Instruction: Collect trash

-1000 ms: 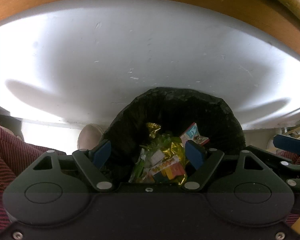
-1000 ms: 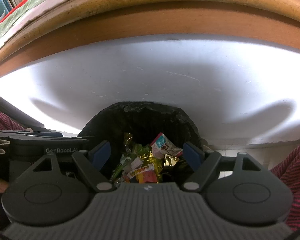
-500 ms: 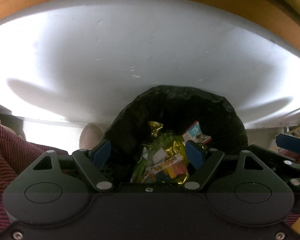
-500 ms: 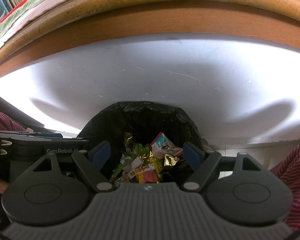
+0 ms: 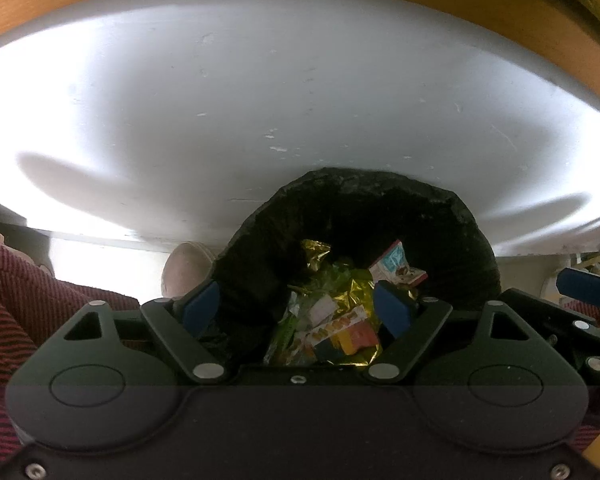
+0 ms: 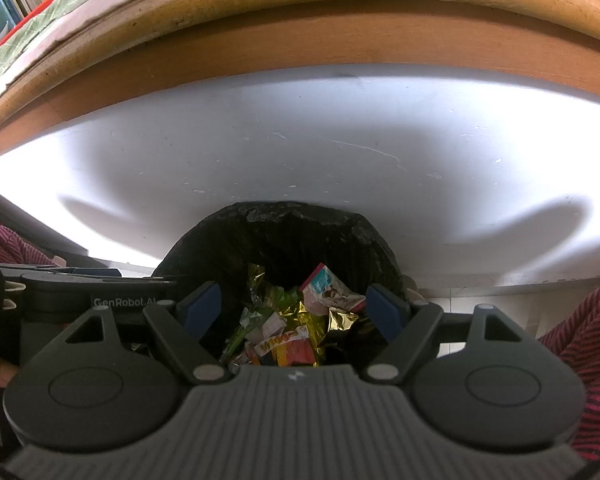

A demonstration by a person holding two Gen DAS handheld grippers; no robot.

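Hovering both the left gripper (image 5: 296, 312) and right gripper (image 6: 294, 312), jaws spread and empty, over the black-lined bin (image 6: 284, 236) of wrappers (image 6: 288, 328) below the worktop (image 6: 300, 148) edge, likely needing more trash, none showing.

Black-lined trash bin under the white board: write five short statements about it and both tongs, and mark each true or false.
1. The round trash bin with a black plastic liner holds crumpled snack wrappers. True.
2. The left tongs are clamped on a gold foil wrapper. False: their jaws are opening, with nothing pinched between them.
3. The right tongs stand open above the bin. True.
4. The bin's liner is white. False: it is black.
5. A red-edged, light blue packet lies on top of the pile. True.
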